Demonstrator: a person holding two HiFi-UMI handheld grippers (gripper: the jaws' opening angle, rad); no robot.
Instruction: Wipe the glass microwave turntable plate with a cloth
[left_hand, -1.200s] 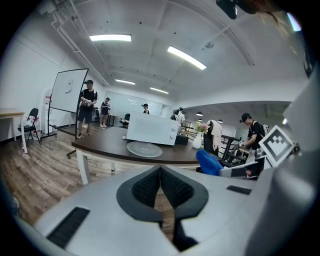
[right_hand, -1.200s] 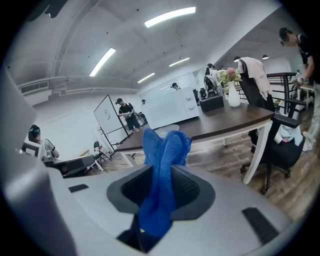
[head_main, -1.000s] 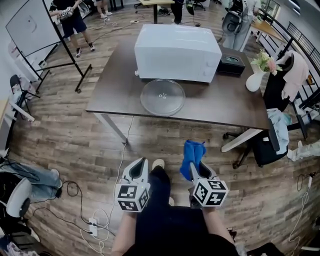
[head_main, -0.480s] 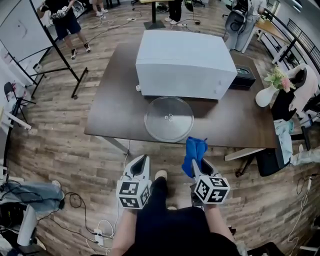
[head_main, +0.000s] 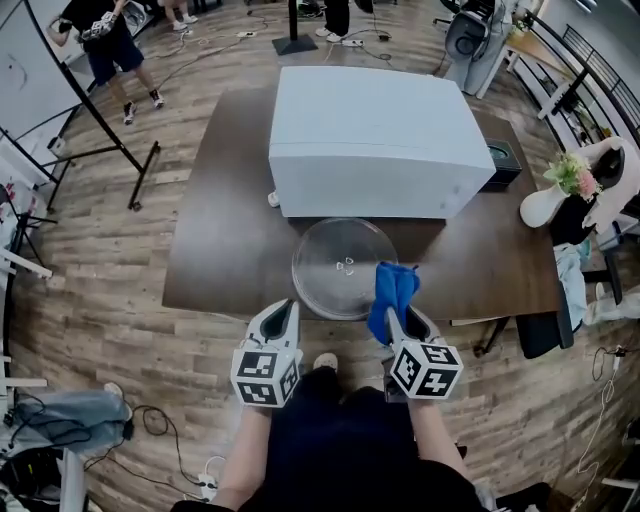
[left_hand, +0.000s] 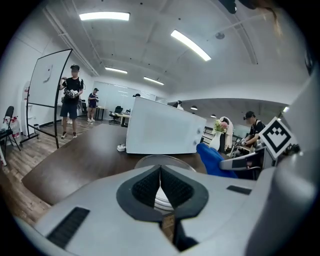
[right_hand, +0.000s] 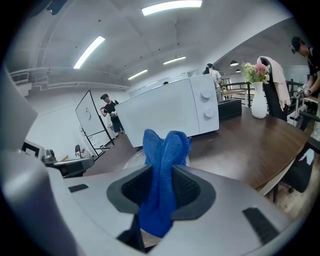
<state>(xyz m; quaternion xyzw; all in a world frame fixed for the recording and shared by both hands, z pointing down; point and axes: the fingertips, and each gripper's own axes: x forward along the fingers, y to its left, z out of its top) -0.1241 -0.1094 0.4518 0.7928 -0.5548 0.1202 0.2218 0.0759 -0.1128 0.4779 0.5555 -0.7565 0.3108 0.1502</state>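
The desk's near edge bears one glass plate. The left gripper hovers, jaws pressed together; the right gripper pinches one cloth.

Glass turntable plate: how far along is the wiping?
Done: the round clear glass plate sits out on the brown table, and the right hand-held gripper is shut on the blue cloth. In hand: cloth held by the plate's near edge. Left: all wiping; no contact evident.
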